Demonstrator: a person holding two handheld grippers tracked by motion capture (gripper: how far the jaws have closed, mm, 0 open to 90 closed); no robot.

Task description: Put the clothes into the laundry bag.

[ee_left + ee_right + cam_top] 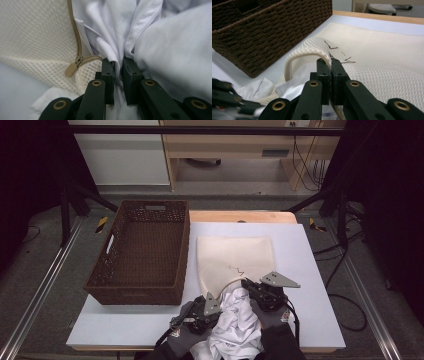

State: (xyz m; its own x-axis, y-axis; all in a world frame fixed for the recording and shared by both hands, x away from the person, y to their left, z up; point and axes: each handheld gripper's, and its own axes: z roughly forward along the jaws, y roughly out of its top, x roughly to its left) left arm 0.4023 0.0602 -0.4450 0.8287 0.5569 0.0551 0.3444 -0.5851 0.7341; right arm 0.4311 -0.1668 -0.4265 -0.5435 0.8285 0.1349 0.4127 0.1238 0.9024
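White cloth, thin, smooth and badly crumpled, sits bunched at the near edge of the tabletop, right between the two claws. The left claw has its black jaws pressed nearly together on a fold of it; in the left gripper view the pinched fabric rises straight up out of the narrow gap between the jaws, falling away in soft pleats with a stitched hem running off to one side.

Just beside that claw lies the mouth of a cream mesh bag, its weave a fine honeycomb, edged with a tan zipper whose small flat pull hangs close to the left jaw. The bag stretches flat and roughly rectangular beyond both claws, away from the person.

The right claw is clamped shut on the bag's rim, lifting it into a rounded arch, and white cloth shows beneath that arch. Some dark zigzag stitching marks the mesh just past the jaw tips.

Well off to the left claw's far side stands a dark brown woven basket, rectangular, deep, with cut-out handles, its rope-like weave coarse and tight. Gloved hands hold both tools.
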